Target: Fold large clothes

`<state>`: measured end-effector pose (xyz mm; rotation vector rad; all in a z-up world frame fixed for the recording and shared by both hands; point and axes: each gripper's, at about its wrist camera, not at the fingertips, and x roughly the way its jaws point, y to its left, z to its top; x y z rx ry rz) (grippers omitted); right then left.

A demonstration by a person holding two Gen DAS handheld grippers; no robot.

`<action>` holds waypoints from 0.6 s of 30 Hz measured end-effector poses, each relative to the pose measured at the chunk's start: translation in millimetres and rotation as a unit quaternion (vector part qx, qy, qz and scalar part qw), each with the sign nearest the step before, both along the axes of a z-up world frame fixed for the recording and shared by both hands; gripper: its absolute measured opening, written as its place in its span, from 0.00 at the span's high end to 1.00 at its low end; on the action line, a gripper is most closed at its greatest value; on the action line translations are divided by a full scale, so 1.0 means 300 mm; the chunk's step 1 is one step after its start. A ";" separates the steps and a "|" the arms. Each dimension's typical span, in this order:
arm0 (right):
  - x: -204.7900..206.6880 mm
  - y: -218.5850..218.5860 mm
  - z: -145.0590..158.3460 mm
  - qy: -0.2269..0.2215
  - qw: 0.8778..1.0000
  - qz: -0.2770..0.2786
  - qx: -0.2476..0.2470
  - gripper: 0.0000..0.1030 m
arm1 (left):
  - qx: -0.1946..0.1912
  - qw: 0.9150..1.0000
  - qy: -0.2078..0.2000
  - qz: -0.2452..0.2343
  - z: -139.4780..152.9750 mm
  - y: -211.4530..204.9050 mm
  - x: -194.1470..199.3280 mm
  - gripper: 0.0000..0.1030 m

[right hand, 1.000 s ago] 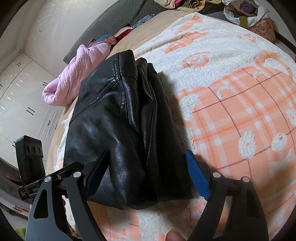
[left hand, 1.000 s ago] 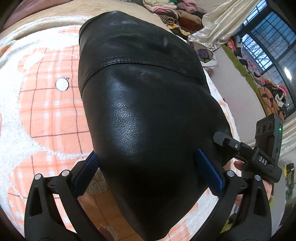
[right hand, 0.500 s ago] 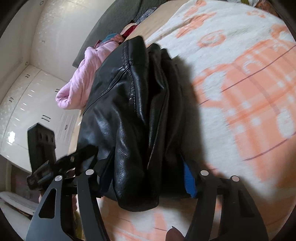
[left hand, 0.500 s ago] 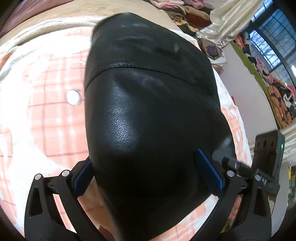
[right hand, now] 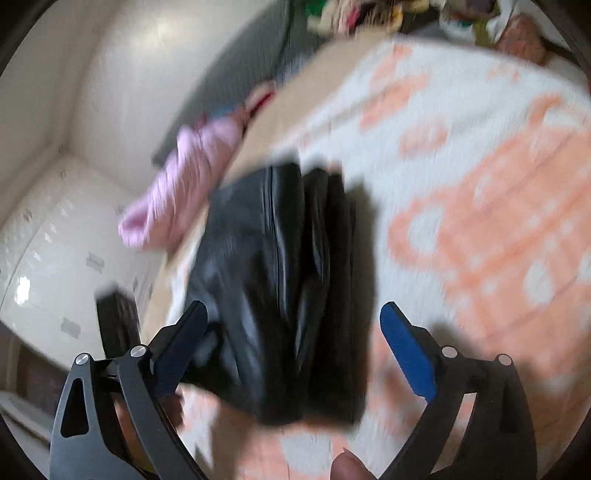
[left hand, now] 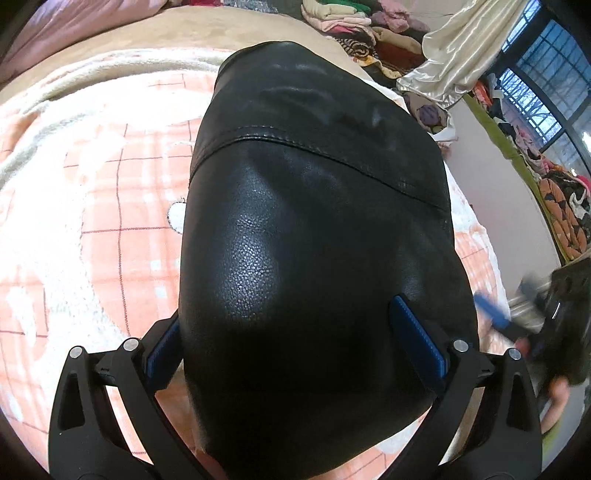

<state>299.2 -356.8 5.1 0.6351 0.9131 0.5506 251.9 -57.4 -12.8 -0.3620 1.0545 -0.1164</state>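
A folded black leather jacket lies on the orange-and-white plaid blanket. My left gripper straddles its near end, blue pads pressed against both sides of the thick bundle. In the right wrist view, which is blurred by motion, the jacket lies ahead and below. My right gripper has its jaws opening wide, and its pads stand apart from the leather on both sides. That right gripper shows as a blur at the jacket's right edge in the left wrist view.
A pink padded garment lies on the bed beyond the jacket. Piles of clothes and a cream curtain stand behind the bed. A window and more clothing are at the right. White cupboards line the wall.
The right gripper closed on the jacket's end, then opened wide and lifted back off it. The left gripper and the jacket between its pads shifted across the blanket, partly covering the white spot.
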 end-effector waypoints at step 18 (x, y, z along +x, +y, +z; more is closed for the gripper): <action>0.207 0.184 0.072 -0.088 0.993 0.010 -0.079 0.90 | 0.004 1.000 -0.022 -0.006 0.030 -0.060 -0.010 0.08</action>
